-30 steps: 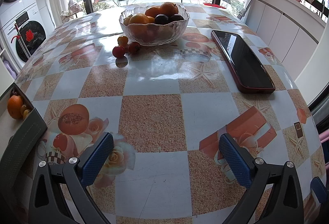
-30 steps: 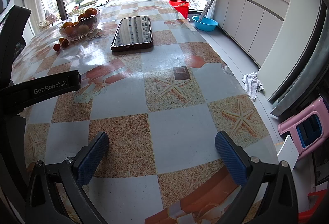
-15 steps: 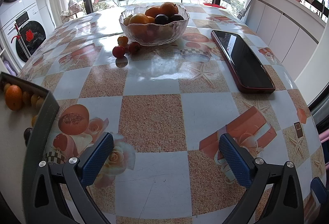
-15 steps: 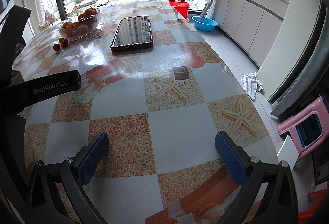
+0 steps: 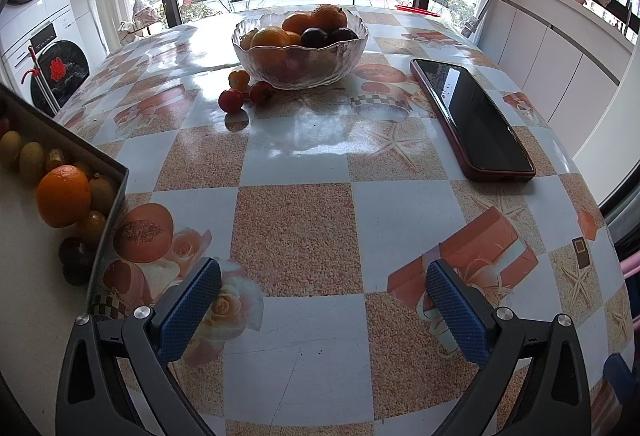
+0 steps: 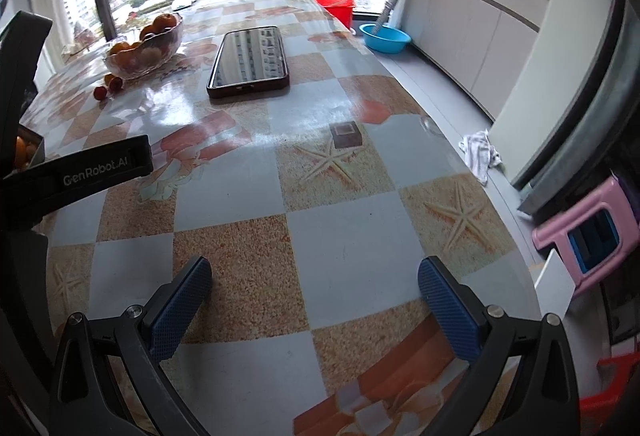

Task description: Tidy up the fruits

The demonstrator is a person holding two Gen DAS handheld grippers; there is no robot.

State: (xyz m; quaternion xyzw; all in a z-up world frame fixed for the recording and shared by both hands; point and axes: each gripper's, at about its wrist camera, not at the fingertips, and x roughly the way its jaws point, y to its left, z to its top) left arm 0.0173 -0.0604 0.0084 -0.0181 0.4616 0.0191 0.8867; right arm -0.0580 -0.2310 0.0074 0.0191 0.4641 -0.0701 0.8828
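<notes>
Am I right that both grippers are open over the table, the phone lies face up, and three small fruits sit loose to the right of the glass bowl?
Not quite. In the left wrist view the three small fruits sit to the left of the glass bowl, not the right. The rest holds: the left gripper and right gripper are open over the table, and the phone lies face up.

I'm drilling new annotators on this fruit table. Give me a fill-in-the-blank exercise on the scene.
1. The glass bowl holds oranges and dark ____.
2. Beside the bowl, ____ small loose fruits lie on the table.
3. The phone lies screen-up to the ____ of the bowl in the left wrist view.
4. Both the left hand-held gripper and the right hand-held gripper are ____.

Missing words: plums; three; right; open
</notes>
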